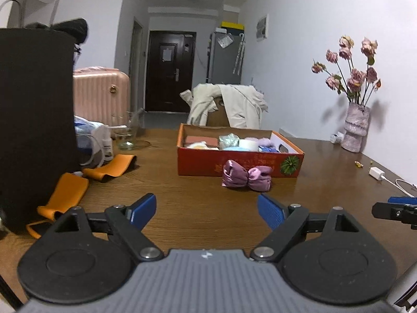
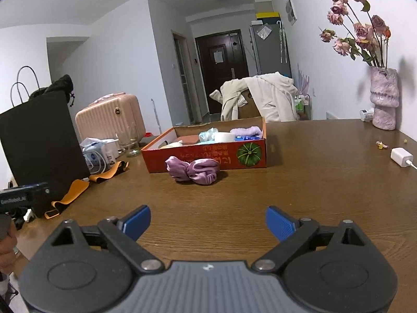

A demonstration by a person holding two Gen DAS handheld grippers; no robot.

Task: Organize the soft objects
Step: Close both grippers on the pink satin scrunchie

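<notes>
Left gripper (image 1: 207,211): your 2 blue fingers (image 1: 143,210) are spread wide with nothing between them, low over the bare counter (image 1: 203,195).
Right gripper (image 2: 208,221): your fingers (image 2: 280,225) are spread wide here too, gripping nothing, above the counter near its front.
Purple bow (image 2: 192,170): the satin soft piece lies on the counter ahead of both grippers, just in front of the box's front wall; you cannot tell whether it touches the wall.
Red box (image 2: 203,160): an open cardboard box with a pumpkin picture, holding several soft items, among them a lilac cloth (image 2: 246,131) and a white roll (image 2: 224,137).
Orange strap (image 1: 66,195): lies curled on the counter to your left, beside the black bag (image 1: 36,120).
Charger (image 2: 401,157): white, with cable, on the counter to your right.
Vase (image 2: 384,97): far right against the wall, holding dried pink roses.
</notes>
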